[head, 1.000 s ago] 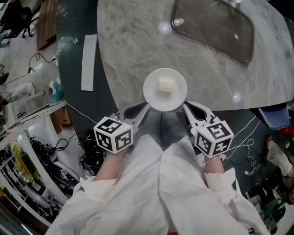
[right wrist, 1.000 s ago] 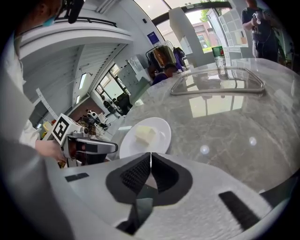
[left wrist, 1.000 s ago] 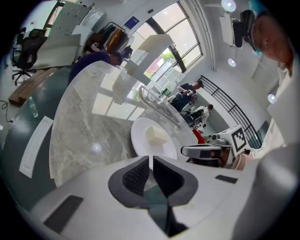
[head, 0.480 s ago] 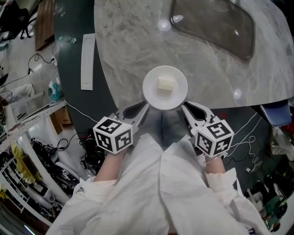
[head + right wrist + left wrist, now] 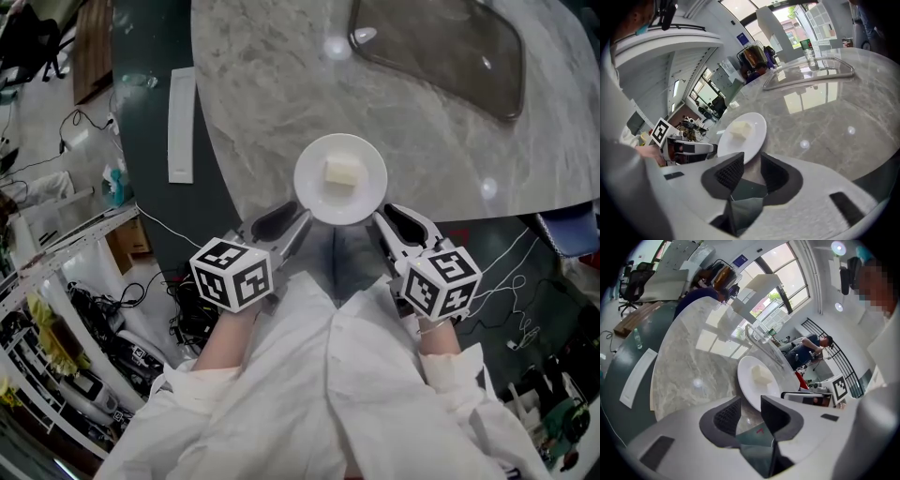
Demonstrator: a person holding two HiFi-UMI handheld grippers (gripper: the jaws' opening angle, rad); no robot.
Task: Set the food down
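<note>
White plate flat on marble table, at its near edge; pale food cube at plate centre. Left gripper at near-left rim, jaws apart, not pinching. Right gripper at near-right rim; jaws have just been opening, rim at their tips, released.

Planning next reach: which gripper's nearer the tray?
Right. Right gripper, jaws just opened with the plate rim between them, is on the plate's tray side; left gripper is on the far side.
</note>
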